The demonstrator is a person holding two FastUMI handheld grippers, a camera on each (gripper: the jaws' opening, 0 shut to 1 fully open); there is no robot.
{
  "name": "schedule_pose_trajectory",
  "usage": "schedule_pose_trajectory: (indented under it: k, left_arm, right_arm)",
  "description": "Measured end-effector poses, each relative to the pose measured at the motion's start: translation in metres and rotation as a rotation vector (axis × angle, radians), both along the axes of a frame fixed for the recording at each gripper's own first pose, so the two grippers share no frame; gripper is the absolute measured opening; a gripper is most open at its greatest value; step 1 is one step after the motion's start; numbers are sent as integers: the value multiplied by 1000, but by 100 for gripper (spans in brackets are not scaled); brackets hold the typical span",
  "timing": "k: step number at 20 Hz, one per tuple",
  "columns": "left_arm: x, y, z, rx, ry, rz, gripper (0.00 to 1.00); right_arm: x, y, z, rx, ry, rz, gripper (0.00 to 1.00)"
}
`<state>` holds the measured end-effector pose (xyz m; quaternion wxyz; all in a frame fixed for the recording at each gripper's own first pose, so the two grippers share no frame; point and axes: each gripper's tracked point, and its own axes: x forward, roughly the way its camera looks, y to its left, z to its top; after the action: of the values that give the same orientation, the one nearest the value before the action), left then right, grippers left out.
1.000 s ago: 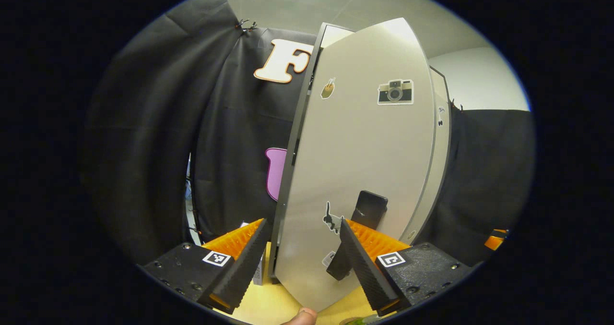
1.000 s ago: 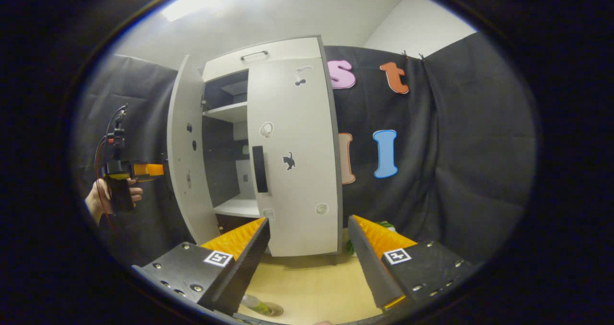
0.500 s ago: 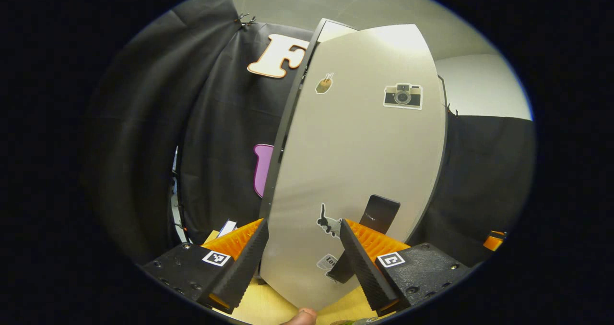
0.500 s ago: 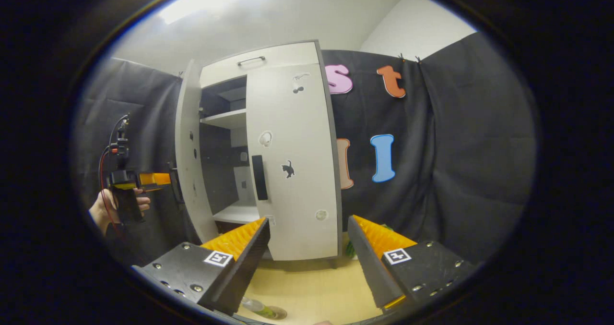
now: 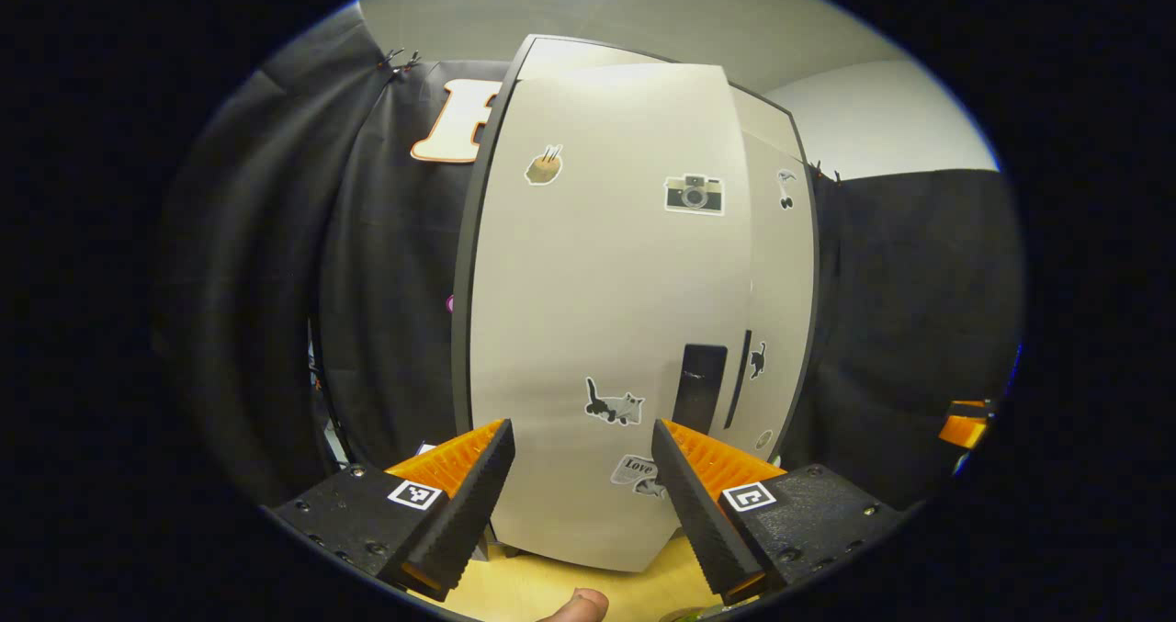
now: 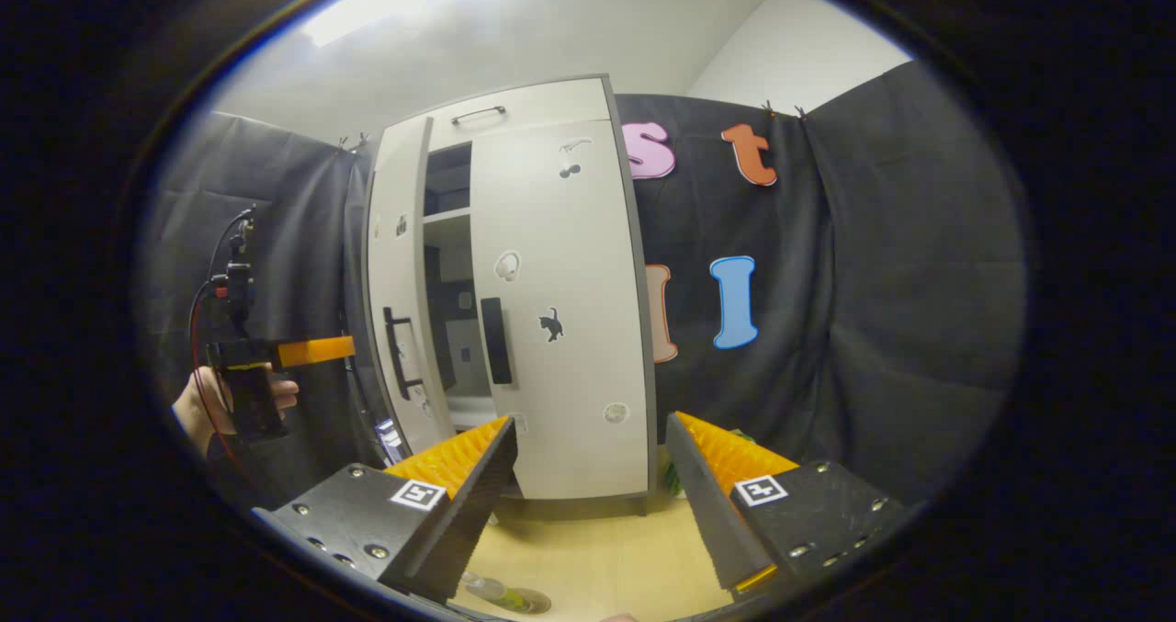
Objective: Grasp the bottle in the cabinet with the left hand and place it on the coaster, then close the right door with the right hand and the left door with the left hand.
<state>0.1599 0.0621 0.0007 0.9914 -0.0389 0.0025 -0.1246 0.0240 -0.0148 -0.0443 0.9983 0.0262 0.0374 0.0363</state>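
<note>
The left door of the cabinet is nearly home: in the right gripper view a narrow dark gap remains between its free edge and the right door, which already sits flush. Judging from that, the bottle and right-door steps are done and only the last push remains.

The left gripper faces the left door's front with its jaws apart and empty, just near the cat sticker and left of the black handle. In the right gripper view it appears at the far left, held by a hand, its orange fingers reaching toward the door's outer face; whether they touch the panel cannot be told.

To finish cleanly, I would press on the handle side, far from the hinge, where a light push turns the door most easily. Push straight into the cabinet with a flat finger face, not a tip, so it does not skid across the smooth panel. Ease off as the gap shuts so the door does not bounce back.

The right gripper waits well back with jaws apart, holding nothing. The bottle lies low at the near edge of the worktop, on what looks like the coaster.
</note>
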Motion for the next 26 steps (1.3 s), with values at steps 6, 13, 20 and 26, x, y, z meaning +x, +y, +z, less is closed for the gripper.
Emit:
schedule_pose_trajectory:
  k: [6,13,20,26]
  left_arm:
    - [-27,-3,0,14,-3,54,95]
    - [-75,-3,-4,20,-1,130,91]
    - [-129,-13,-18,3,4,165,95]
    - [-142,-21,-30,21,29,129,95]
  right_arm:
    - [-4,7,8,0,-18,38,97]
    - [-13,21,12,30,-42,76,97]
    - [-32,34,9,17,-41,121,98]
    - [-41,53,27,9,-84,169,97]
